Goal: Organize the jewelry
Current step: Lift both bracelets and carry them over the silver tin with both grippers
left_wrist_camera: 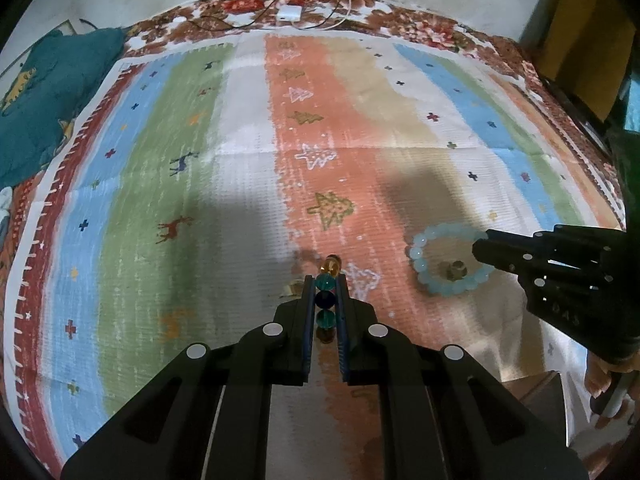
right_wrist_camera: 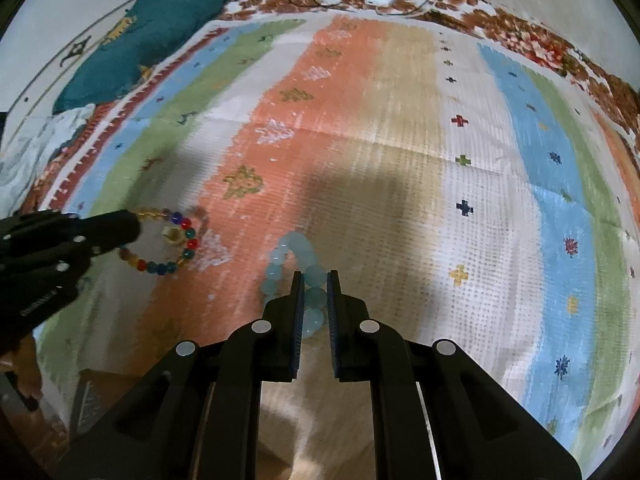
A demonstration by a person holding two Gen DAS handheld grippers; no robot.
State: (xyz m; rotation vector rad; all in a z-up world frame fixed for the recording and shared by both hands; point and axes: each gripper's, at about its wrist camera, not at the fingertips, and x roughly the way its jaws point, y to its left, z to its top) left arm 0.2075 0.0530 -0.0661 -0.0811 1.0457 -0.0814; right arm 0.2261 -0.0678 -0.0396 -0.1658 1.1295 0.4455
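Teal, dark blue and amber beads sit in a row between the fingers of the left tongs (left_wrist_camera: 325,280) in the left wrist view: this is the multicoloured bracelet (left_wrist_camera: 326,300), and the tongs are clamped on one side of it, low over the striped cloth (left_wrist_camera: 240,160) that covers the tabletop. To the right lies the pale blue bracelet (left_wrist_camera: 444,260), spread as a ring on the cloth around a small gold ring (left_wrist_camera: 454,270), with the right tongs (left_wrist_camera: 480,246) meeting its far edge.

From the right wrist view, the right tongs (right_wrist_camera: 312,280) are closed on several pale beads of the pale blue bracelet (right_wrist_camera: 296,252), whose loop curves ahead of the fingertips. At left the multicoloured bracelet (right_wrist_camera: 176,240) lies open as a circle around another small gold piece (right_wrist_camera: 173,235), and the left tongs (right_wrist_camera: 134,224) grip its near-left edge.

As a judgement, the sorting is at an early stage. Both bracelets are gripped but lie on or barely above the cloth, the two gold pieces are untouched, and no box or tray to receive them shows clearly in either view.
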